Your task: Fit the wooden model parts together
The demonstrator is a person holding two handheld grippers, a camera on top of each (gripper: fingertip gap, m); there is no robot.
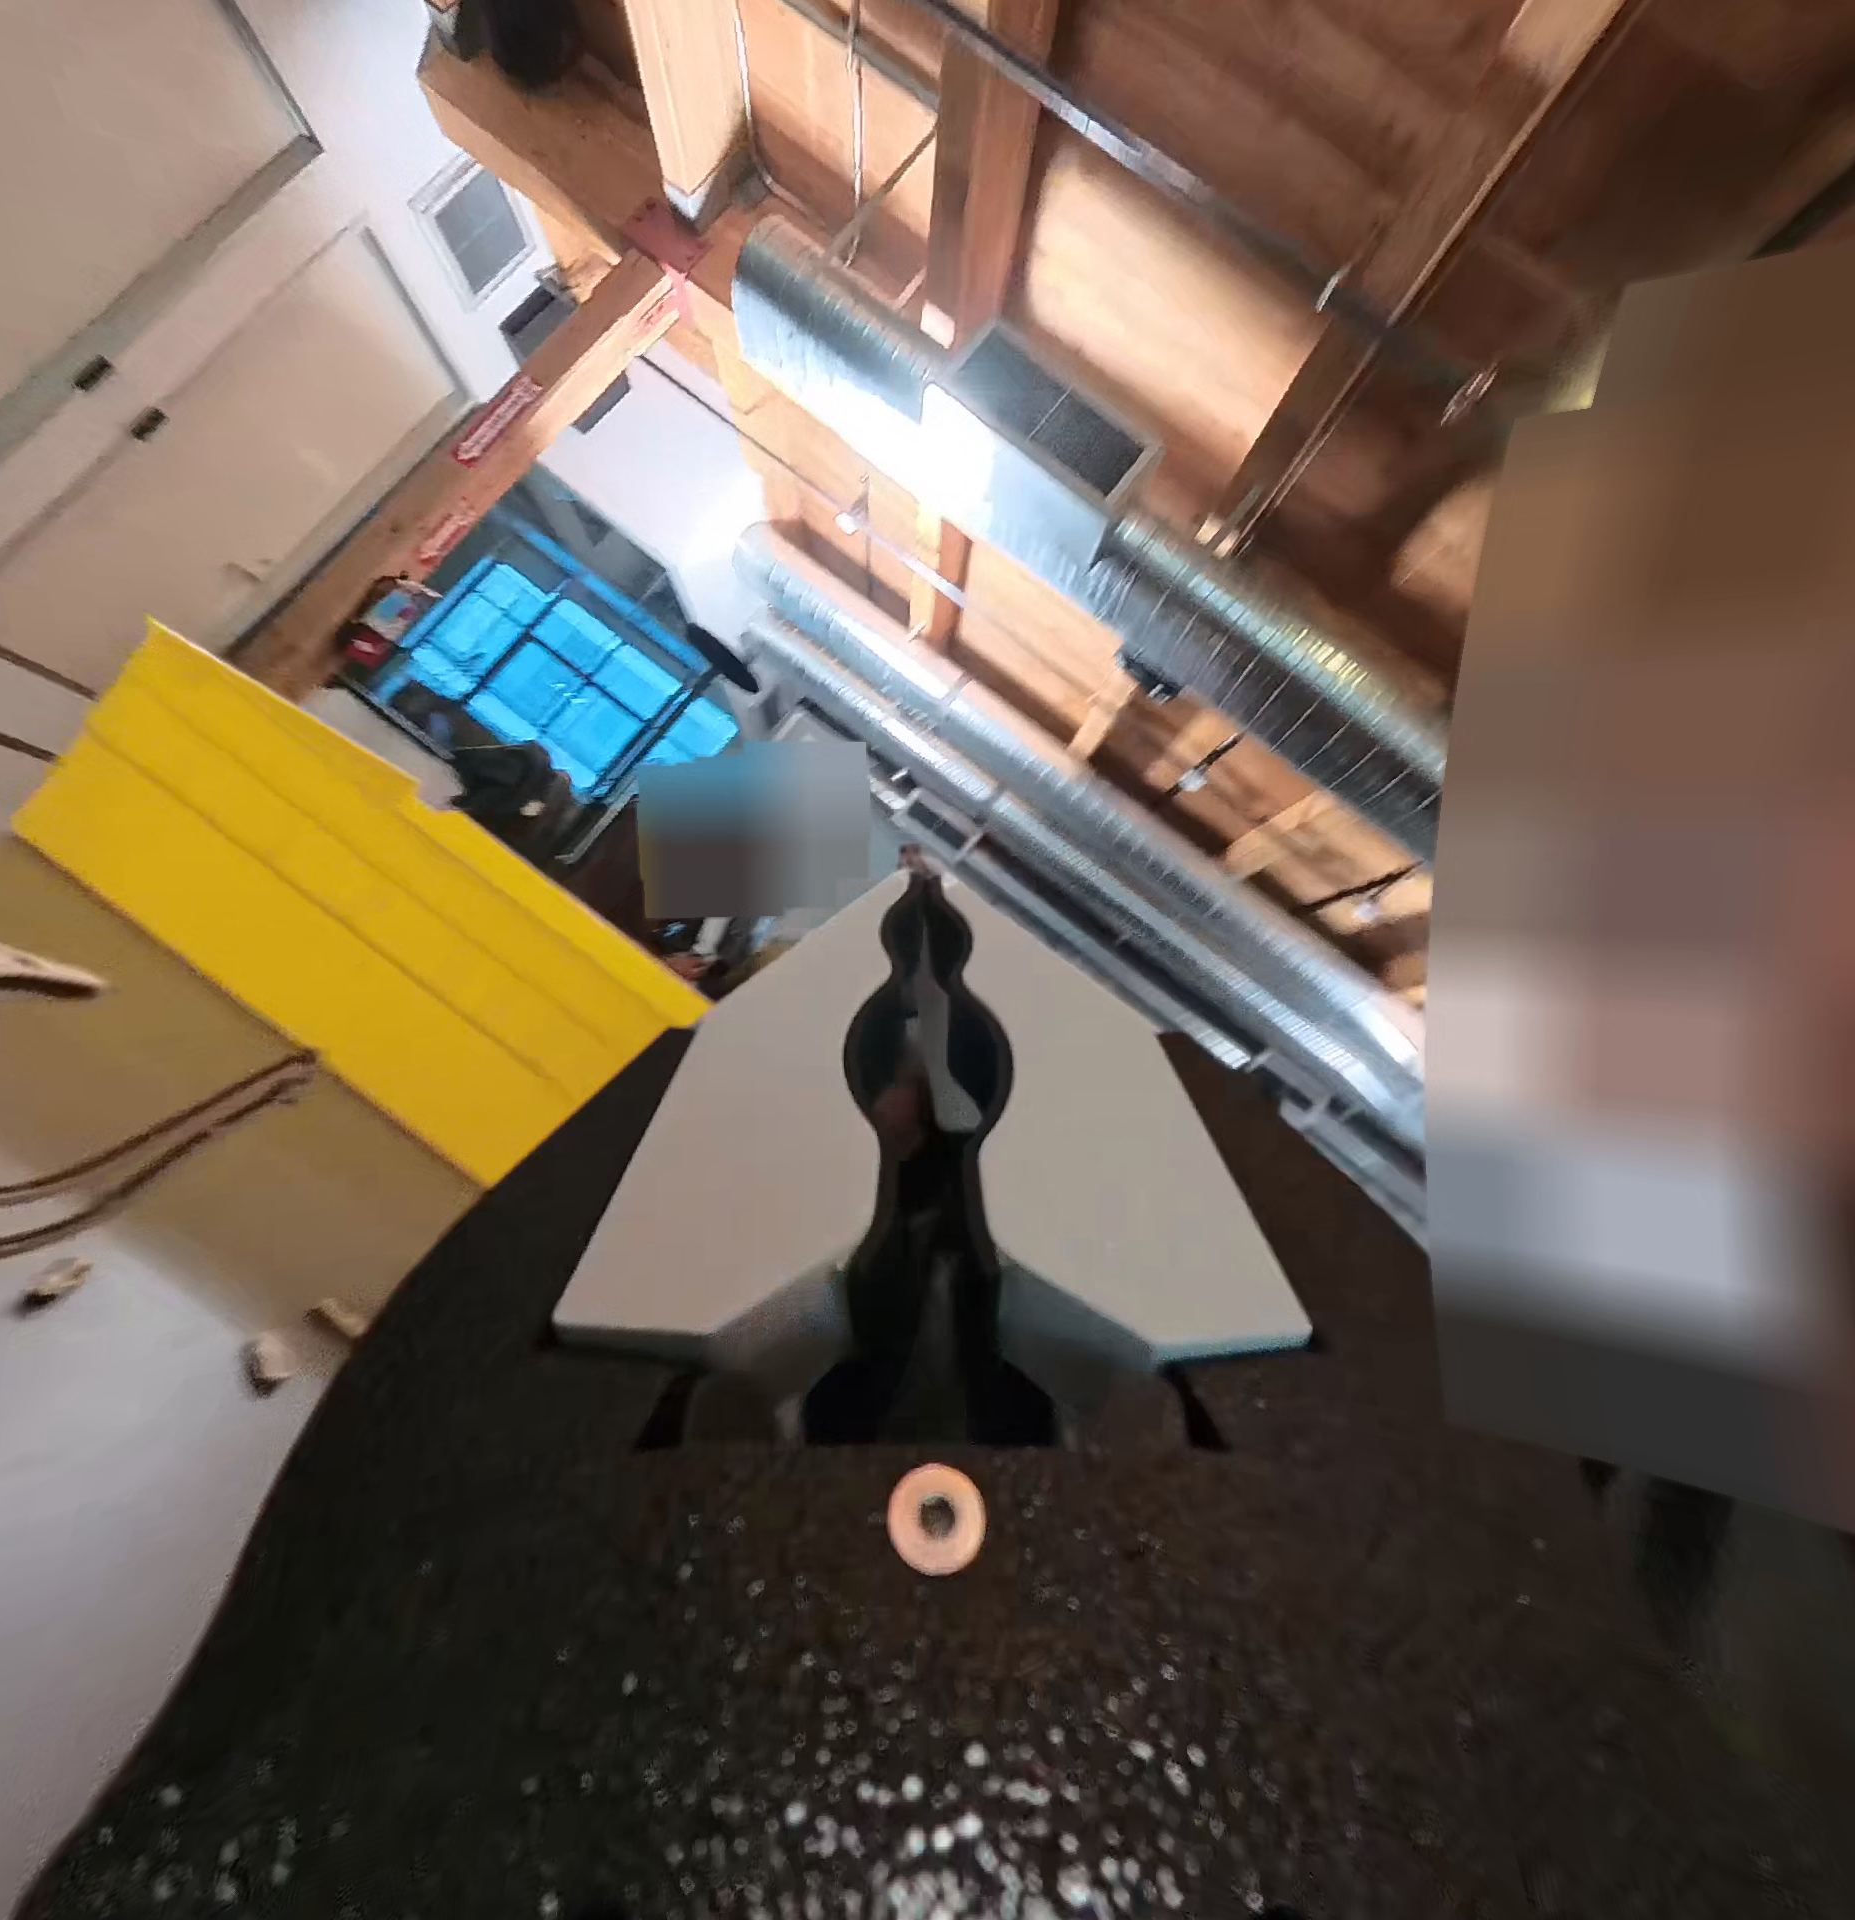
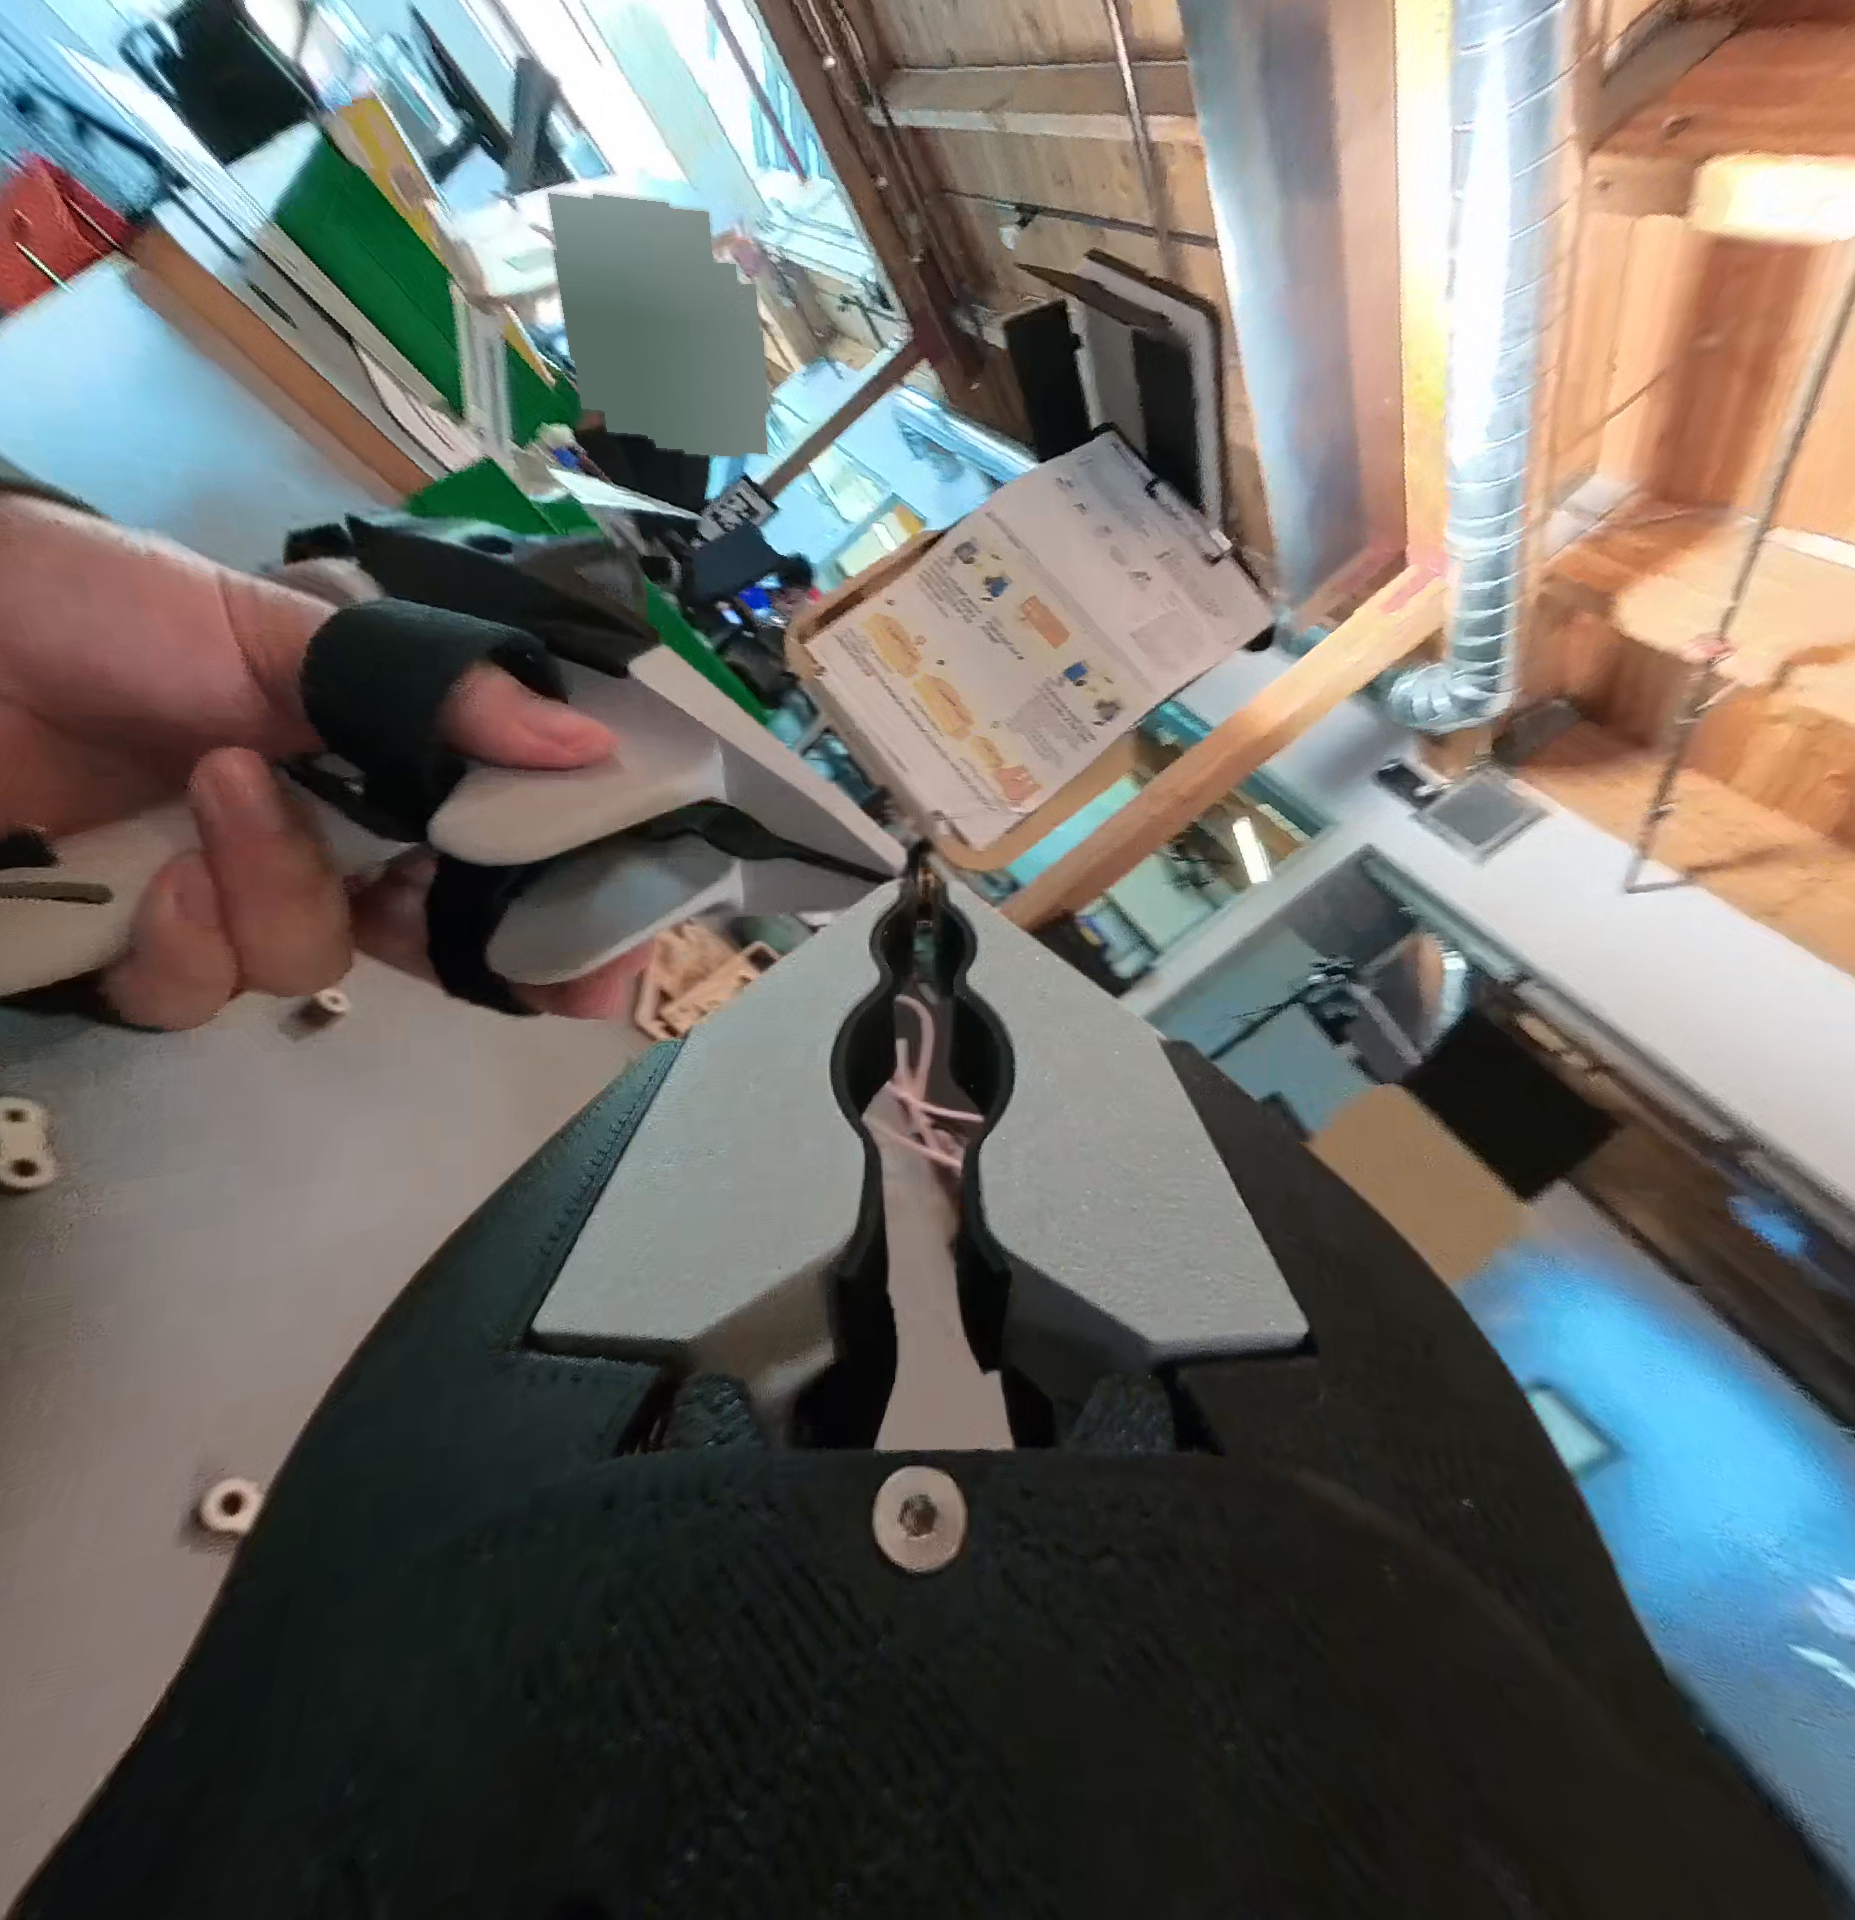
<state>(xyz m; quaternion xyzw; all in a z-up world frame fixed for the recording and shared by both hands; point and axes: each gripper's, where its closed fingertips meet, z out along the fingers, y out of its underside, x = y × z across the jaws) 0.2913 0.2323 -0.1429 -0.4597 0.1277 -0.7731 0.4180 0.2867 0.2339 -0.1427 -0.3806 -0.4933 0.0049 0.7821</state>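
Black speckled housing fills the bottom of the left wrist view, a copper-coloured washer (image 1: pixel 935 1519) bolted at its centre, and ahead of it the left gripper (image 1: pixel 918 883) has its two grey fingers (image 1: pixel 757 1122) drawn together, tips meeting on something tiny; it's too small and blurred to say what. We're tilted steeply up here: timber ceiling beams (image 1: pixel 990 208) and silver ducting (image 1: pixel 1110 831) overhead, a yellow bin (image 1: pixel 310 883) off to the left, and down at the lower left a few small wooden model parts (image 1: pixel 268 1361) lying loose on the pale table (image 1: pixel 102 1507). Red signs sit on one beam, lettering smeared beyond reading. Over to the right wrist view: black ribbed housing up close again, a silver screw (image 2: pixel 915 1517), and the right gripper (image 2: pixel 923 888) is pinched tight on a little brownish piece at the very tips, which I can't identify. Coming in from the left, the left hand (image 2: pixel 175 769), in a black fingerless glove, squeezes the other gripper, whose grey tip (image 2: pixel 798 790) reaches right up to the same pinch point. Wooden pieces dot the grey tabletop (image 2: pixel 123 1299): a two-holed link (image 2: pixel 17 1143), a small ring (image 2: pixel 227 1504), a peg (image 2: pixel 325 1006), and a pale fretwork frame (image 2: pixel 694 977) behind the fingers. Beyond, an illustrated instruction sheet (image 2: pixel 1037 644) is propped on a board, print far too fine to make out.
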